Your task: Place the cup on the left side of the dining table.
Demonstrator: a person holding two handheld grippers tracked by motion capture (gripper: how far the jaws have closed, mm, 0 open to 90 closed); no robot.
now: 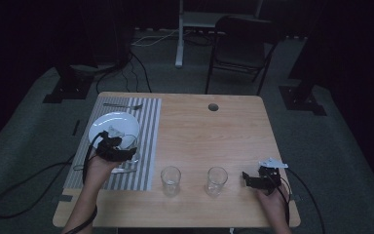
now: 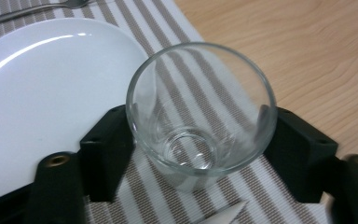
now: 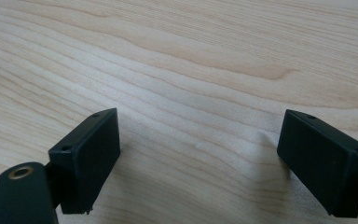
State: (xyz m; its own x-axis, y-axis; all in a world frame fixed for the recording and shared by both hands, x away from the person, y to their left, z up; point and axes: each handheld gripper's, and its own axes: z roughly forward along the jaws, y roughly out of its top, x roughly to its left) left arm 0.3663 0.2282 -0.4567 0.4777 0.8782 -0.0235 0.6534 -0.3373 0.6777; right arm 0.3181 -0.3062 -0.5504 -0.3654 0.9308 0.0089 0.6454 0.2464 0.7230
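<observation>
Table (image 1: 190,122): your place setting grows on its left side.
Striped placemat (image 1: 146,146): it carries the white plate (image 1: 114,124).
Glass (image 2: 200,112): upright on the placemat, beside the plate, between your left gripper (image 2: 200,149) jaws; whether they press it, I cannot tell.
Right gripper (image 3: 200,158): jaws wide, holding nothing, waiting above bare wood.

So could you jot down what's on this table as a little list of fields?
left gripper: jaws either side of a clear glass on the striped placemat; contact unclear
right gripper: open over bare wooden table
white plate: on the placemat, beside the glass
fork: beyond the plate
two more glasses: upright near the front edge
</observation>
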